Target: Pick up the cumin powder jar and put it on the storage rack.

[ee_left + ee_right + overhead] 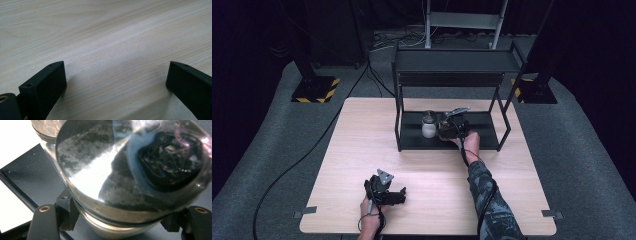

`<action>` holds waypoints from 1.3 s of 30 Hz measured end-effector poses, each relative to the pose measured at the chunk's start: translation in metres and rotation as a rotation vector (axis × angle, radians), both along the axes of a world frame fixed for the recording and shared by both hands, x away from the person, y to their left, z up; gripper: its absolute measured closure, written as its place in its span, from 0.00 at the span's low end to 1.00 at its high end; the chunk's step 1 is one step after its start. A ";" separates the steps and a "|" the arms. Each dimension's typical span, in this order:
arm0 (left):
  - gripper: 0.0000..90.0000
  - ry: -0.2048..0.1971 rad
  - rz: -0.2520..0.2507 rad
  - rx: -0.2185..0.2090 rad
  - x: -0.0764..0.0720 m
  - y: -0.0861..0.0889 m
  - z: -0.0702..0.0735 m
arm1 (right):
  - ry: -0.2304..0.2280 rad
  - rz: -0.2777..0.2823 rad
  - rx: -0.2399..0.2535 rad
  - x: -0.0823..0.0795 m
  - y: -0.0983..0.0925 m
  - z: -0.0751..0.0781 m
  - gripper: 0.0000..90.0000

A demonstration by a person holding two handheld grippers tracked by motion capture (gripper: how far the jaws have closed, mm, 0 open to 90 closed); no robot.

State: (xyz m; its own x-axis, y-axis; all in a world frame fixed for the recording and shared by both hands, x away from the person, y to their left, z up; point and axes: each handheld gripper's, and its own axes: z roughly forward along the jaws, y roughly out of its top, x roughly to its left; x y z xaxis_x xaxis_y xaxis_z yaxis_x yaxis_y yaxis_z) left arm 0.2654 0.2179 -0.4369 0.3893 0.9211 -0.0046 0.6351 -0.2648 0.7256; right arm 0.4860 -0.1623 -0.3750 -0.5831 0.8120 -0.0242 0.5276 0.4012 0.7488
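Counting it up: two jars, two grippers, one black shelf rack, one desk.

Both jars stand on the bottom shelf of the rack, which is at the far side of the desk. The white jar is on the left, and the dark jar is just beside it on the right, so close I can't tell if they touch. The right gripper has reached in under the upper shelf and its jaws are clamped on the dark jar, one on each side just below the lid.

Space-wise it's tight in there: the upper shelf sits right overhead, rack posts stand at the corners, and the white jar crowds the left side. To the right of the held jar the bottom shelf is bare up to the post. The front of the rack is open toward the person.

The left gripper rests near the front edge of the desk, well apart from the rack, jaws spread wide with just bare wood between them, holding nothing.

Up close in the right gripper view, the dark jar is glass with a shiny round lid that throws a lot of glare, and something dark and crumbly sits inside. The glass of the second jar shows behind it.
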 end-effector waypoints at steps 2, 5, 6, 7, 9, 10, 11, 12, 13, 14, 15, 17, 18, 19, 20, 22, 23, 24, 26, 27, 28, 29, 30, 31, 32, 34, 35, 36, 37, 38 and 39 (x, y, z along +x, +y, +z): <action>0.03 0.000 0.000 0.000 0.000 0.000 0.000 | 0.001 0.000 0.000 0.001 0.000 0.000 0.34; 0.03 0.000 0.000 0.000 0.000 0.000 0.000 | 0.002 0.000 0.000 0.001 0.000 0.000 0.34; 0.03 0.000 0.000 0.000 0.000 0.000 0.000 | 0.002 0.000 0.000 0.002 0.000 0.000 0.34; 0.03 0.000 0.000 0.000 0.000 0.000 0.000 | 0.003 -0.003 0.000 0.002 0.000 0.000 0.34; 0.03 0.000 0.000 0.000 0.000 0.000 0.000 | 0.002 -0.003 -0.001 0.002 0.001 0.000 0.33; 0.03 0.000 0.000 -0.001 0.000 0.000 0.000 | 0.003 -0.004 0.000 0.003 0.001 0.000 0.34; 0.03 0.000 0.000 0.000 0.000 0.000 0.000 | 0.002 -0.001 0.000 0.003 0.000 0.000 0.33; 0.03 0.000 0.000 0.000 0.000 0.000 0.000 | 0.002 -0.001 -0.001 0.004 0.001 0.000 0.33; 0.03 0.000 -0.001 0.000 0.000 0.000 0.000 | -0.001 0.001 -0.002 0.004 0.001 0.000 0.33; 0.03 0.000 -0.002 0.000 0.000 0.000 0.000 | 0.000 0.002 -0.002 0.004 0.001 0.000 0.34; 0.03 0.000 -0.003 0.001 0.000 0.000 0.000 | 0.000 0.002 0.000 0.005 0.001 0.000 0.33; 0.03 -0.001 -0.003 0.000 0.000 0.000 0.000 | 0.003 0.001 -0.002 0.005 0.001 0.000 0.33; 0.03 0.000 -0.005 0.001 0.000 0.000 0.000 | 0.002 0.001 -0.002 0.006 0.001 0.000 0.33; 0.03 0.000 -0.005 0.001 0.000 0.000 0.000 | 0.004 -0.001 0.001 0.006 0.001 0.000 0.33; 0.03 0.000 -0.005 0.001 0.000 0.000 0.000 | 0.005 -0.001 0.003 0.006 0.001 0.000 0.34; 0.03 0.000 -0.004 0.000 0.000 0.000 0.000 | 0.006 0.002 -0.002 0.007 0.001 0.000 0.34; 0.03 0.000 -0.005 0.001 0.000 0.001 0.000 | 0.009 0.002 0.000 0.007 0.001 0.000 0.33; 0.03 0.000 -0.005 0.000 0.000 0.001 0.000 | 0.009 0.002 0.000 0.008 0.001 0.000 0.34; 0.03 0.000 -0.006 0.001 0.000 0.001 0.000 | 0.011 0.000 0.002 0.008 0.002 -0.001 0.34; 0.03 0.000 -0.006 0.001 0.000 0.001 0.000 | 0.012 -0.001 0.003 0.008 0.002 -0.001 0.33; 0.03 0.000 -0.005 0.001 0.000 0.001 0.000 | 0.011 0.000 0.003 0.009 0.002 -0.001 0.34; 0.03 0.000 -0.005 0.000 0.000 0.001 0.000 | 0.015 0.001 0.004 0.010 0.002 -0.002 0.34; 0.03 0.000 -0.005 0.000 0.000 0.001 0.000 | 0.015 0.001 0.004 0.010 0.002 -0.002 0.34; 0.03 0.000 -0.006 0.001 0.000 0.001 0.000 | 0.016 0.002 0.004 0.011 0.002 -0.002 0.33; 0.03 0.000 -0.006 0.001 0.000 0.001 0.000 | 0.018 0.002 0.004 0.011 0.002 -0.002 0.34; 0.03 0.000 -0.006 0.001 0.000 0.001 0.000 | 0.024 0.002 0.007 0.013 0.002 -0.003 0.34; 0.03 0.000 -0.005 0.000 0.000 0.001 0.000 | 0.028 0.001 0.007 0.014 0.002 -0.003 0.33; 0.03 0.000 -0.005 0.000 0.000 0.001 0.000 | 0.034 0.000 0.010 0.015 0.002 -0.004 0.34; 0.03 0.000 -0.005 0.000 0.000 0.001 0.000 | 0.037 0.001 0.011 0.016 0.001 -0.005 0.34; 0.03 0.000 -0.005 0.000 0.000 0.001 0.000 | 0.038 -0.002 0.016 0.016 0.001 -0.006 0.33; 0.03 0.000 -0.005 0.000 0.000 0.001 0.000 | 0.037 -0.004 0.020 0.016 0.000 -0.006 0.33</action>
State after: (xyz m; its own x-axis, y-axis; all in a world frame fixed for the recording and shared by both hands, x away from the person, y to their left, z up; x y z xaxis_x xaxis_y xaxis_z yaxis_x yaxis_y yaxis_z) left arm 0.2658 0.2185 -0.4369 0.3938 0.9192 -0.0050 0.6338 -0.2676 0.7258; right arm 0.5016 -0.1624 -0.3812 -0.5800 0.8145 0.0132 0.5564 0.3842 0.7368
